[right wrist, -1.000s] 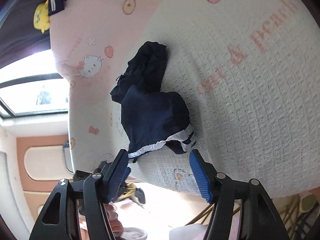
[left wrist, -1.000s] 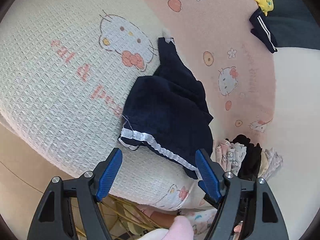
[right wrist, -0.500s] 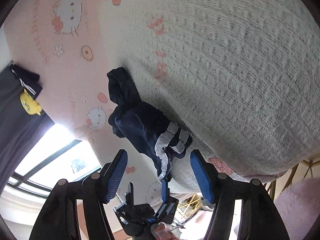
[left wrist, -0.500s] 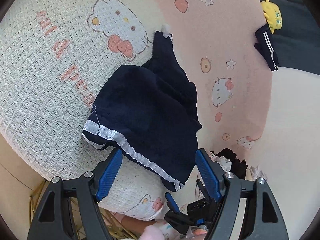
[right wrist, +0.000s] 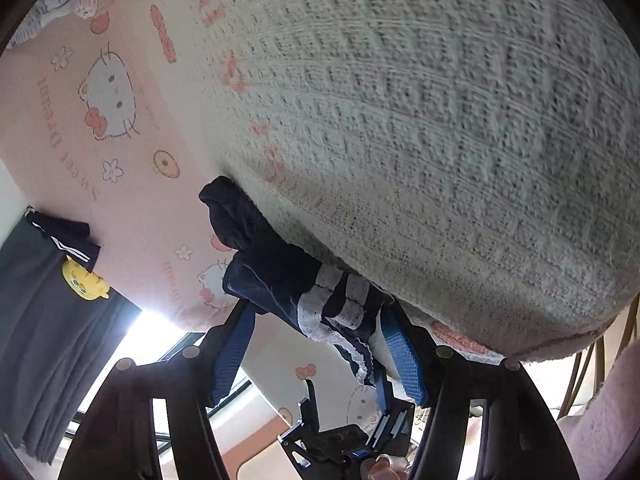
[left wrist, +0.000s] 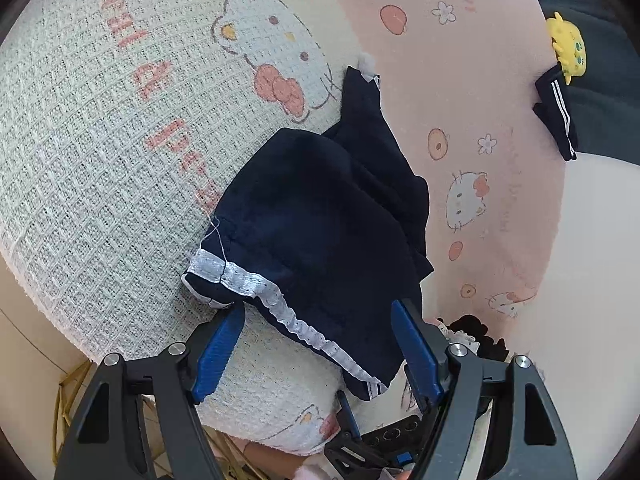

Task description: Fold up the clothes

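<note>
Since the earlier frames, both hand-held grippers have been brought down to the dark shorts (left wrist: 320, 224), crumpled on the waffle blanket (left wrist: 100, 168). The left hand-held gripper (left wrist: 316, 344) and right hand-held gripper (right wrist: 316, 344) are spread, straddling the white-trimmed hem unpinched. Soft, light fabric; gripping at the hem corners is advised.

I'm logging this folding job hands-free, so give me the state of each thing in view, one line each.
Navy shorts: crumpled, unfolded, lying on the white blanket.
Left gripper: open, fingers either side of the shorts' white-trimmed hem.
Right gripper: open, the hem between its fingers.
Dark striped garment: apart on the pink sheet.
</note>
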`<action>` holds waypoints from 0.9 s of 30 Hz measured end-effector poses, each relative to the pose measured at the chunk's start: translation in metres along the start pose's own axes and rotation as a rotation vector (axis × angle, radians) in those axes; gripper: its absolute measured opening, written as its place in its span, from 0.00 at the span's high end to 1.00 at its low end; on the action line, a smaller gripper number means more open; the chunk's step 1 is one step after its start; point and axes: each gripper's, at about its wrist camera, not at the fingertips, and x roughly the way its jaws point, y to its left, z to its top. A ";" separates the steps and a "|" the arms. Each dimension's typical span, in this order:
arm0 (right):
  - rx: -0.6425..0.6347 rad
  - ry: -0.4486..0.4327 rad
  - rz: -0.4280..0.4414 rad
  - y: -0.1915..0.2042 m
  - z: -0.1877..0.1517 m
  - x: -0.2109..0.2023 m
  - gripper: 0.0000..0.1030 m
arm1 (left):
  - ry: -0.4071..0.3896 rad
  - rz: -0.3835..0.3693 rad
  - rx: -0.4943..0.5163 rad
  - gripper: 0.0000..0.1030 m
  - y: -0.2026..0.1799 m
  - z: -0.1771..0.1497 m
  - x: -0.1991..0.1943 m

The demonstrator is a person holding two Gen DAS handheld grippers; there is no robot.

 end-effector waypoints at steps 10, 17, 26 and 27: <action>-0.139 -0.014 -0.054 0.016 0.007 0.008 0.46 | -0.018 0.095 0.108 0.44 -0.012 0.006 0.009; -0.347 -0.041 -0.163 0.034 0.002 0.011 0.71 | -0.024 0.197 0.192 0.77 -0.009 0.003 0.003; -1.100 -0.170 -0.616 0.094 -0.061 0.027 0.84 | -0.012 0.321 0.323 0.86 -0.021 -0.004 -0.001; -1.150 -0.182 -0.632 0.096 -0.067 0.027 0.84 | -0.021 0.337 0.351 0.86 -0.024 -0.006 -0.003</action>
